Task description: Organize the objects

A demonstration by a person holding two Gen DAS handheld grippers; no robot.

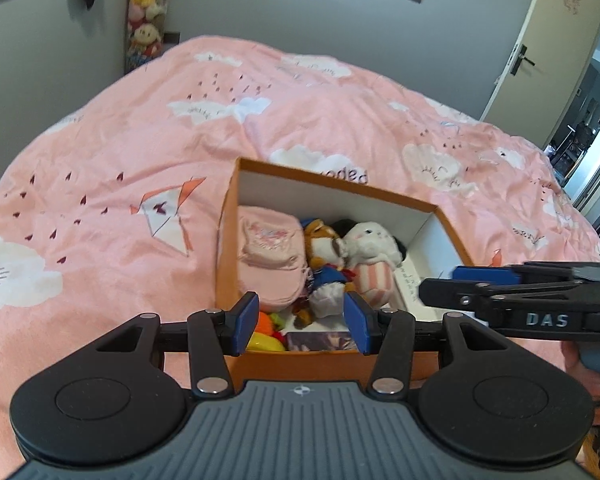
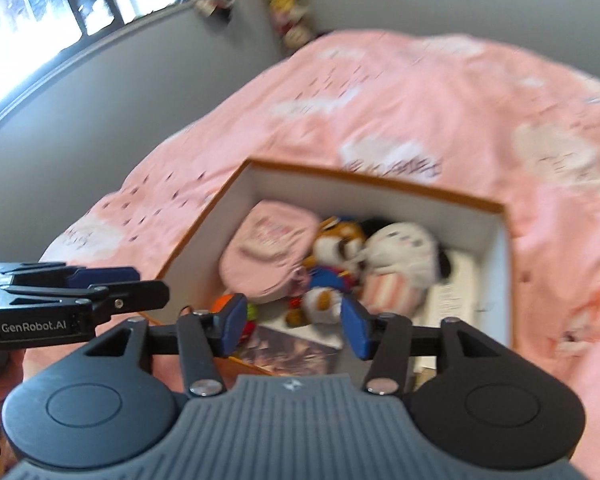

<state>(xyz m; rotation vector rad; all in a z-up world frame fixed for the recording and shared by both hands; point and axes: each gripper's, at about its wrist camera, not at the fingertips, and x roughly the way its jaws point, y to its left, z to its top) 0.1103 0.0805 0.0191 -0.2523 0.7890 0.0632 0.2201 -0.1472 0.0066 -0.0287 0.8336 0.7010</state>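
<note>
Orange box [image 1: 340, 362] on the pink bed [image 1: 140, 140], lower centre of both views, white inside and already well filled. Pink pouch [image 1: 270, 256] along its left wall; brown plush [image 1: 324, 264] in a blue outfit at centre, pressed against the white plush [image 1: 370, 248] to the right; yellow and orange plastic toys [image 1: 266, 334] and a flat printed card [image 1: 320, 340] at the near edge.

Left gripper [image 1: 300, 322] spread wide, holding nothing, poised over the near rim. Right gripper [image 2: 294, 330] likewise spread and empty, above the same corner; right view blurred.

Likely handling: plush and pouch light, soft, squashy, not fragile. Best pinched at a firm bulge such as the brown plush's body, not loose fabric. Plastic toys hard, smooth, probably slippery. Card thin and flat, awkward to lift except by an edge. Box stiff, cardboard by appearance; better gripped at a wall by both grippers.
</note>
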